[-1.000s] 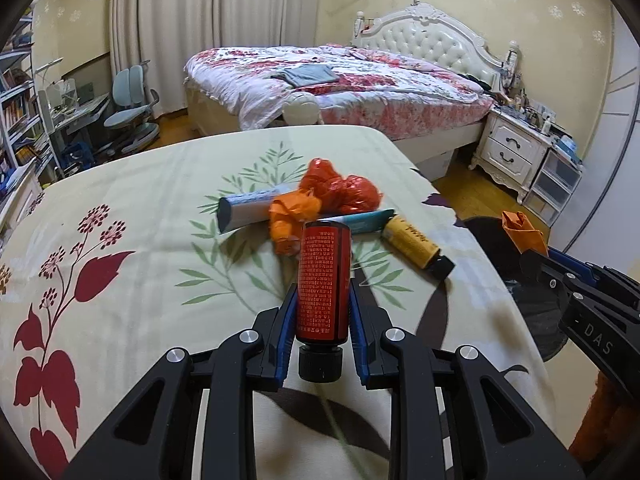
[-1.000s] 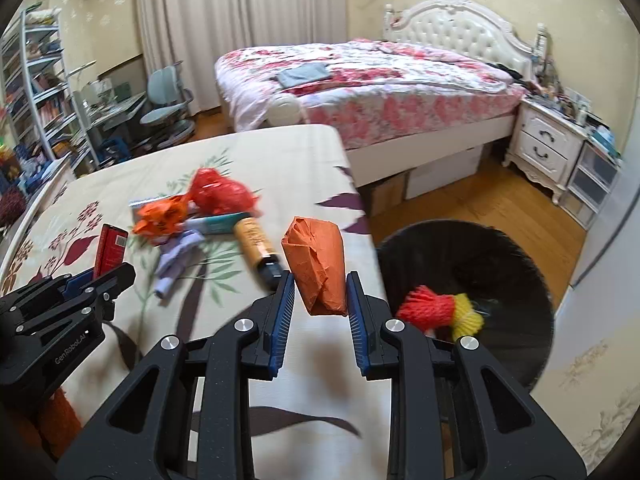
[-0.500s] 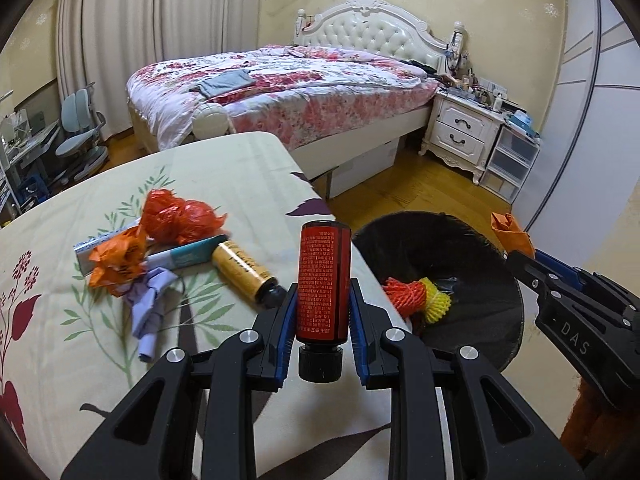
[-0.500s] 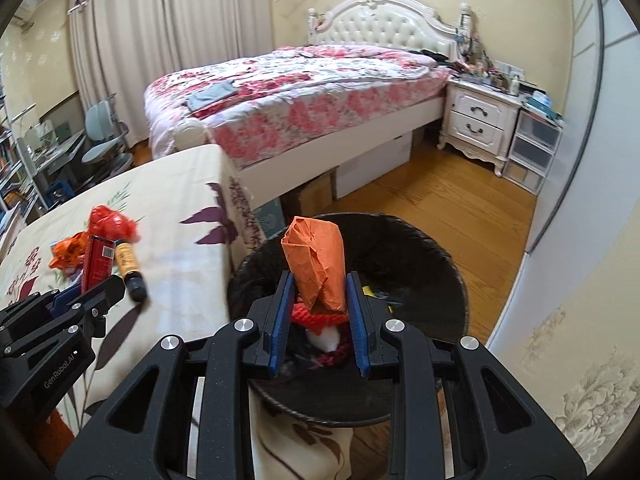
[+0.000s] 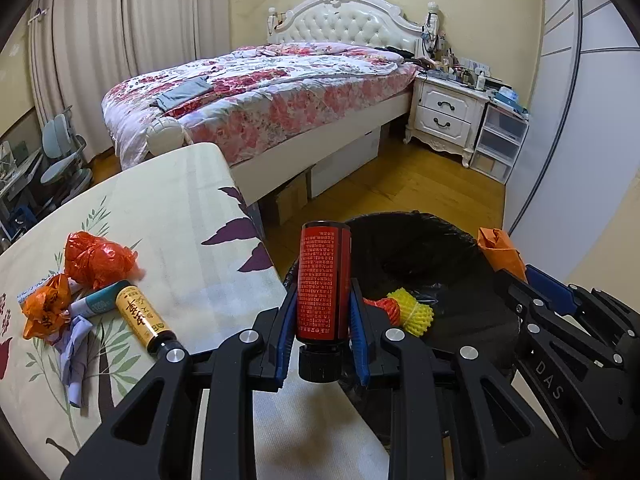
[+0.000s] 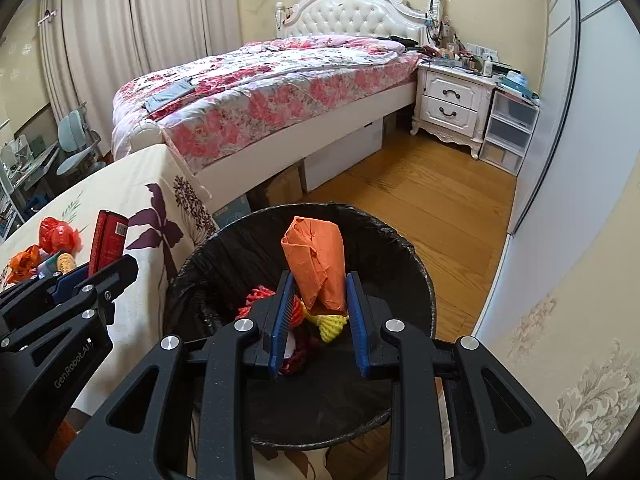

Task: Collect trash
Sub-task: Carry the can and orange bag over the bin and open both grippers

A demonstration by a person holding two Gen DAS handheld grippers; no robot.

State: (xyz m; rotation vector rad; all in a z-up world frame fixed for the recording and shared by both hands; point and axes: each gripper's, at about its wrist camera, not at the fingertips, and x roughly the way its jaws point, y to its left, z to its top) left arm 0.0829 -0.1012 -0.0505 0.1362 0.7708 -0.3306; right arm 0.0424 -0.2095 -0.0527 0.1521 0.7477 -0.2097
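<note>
Here the right gripper (image 6: 316, 312) pinches a crumpled orange paper wad (image 6: 316, 264) over the black-lined trash bin (image 6: 408, 248). The left gripper's (image 5: 322, 316) jaws clamp a red cylindrical bottle (image 5: 323, 280) near the rim; released there, it could fall between desk (image 5: 192, 216) and bin.

Even warm indoor light, sharp focus, fisheye-bent edges, dark corners

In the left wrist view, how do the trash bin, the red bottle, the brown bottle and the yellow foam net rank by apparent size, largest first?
1. Trash bin.
2. Red bottle, though it is nearest the camera, so it looks enlarged.
3. Brown bottle.
4. Yellow foam net, partly hidden, so this place is less sure.
</note>
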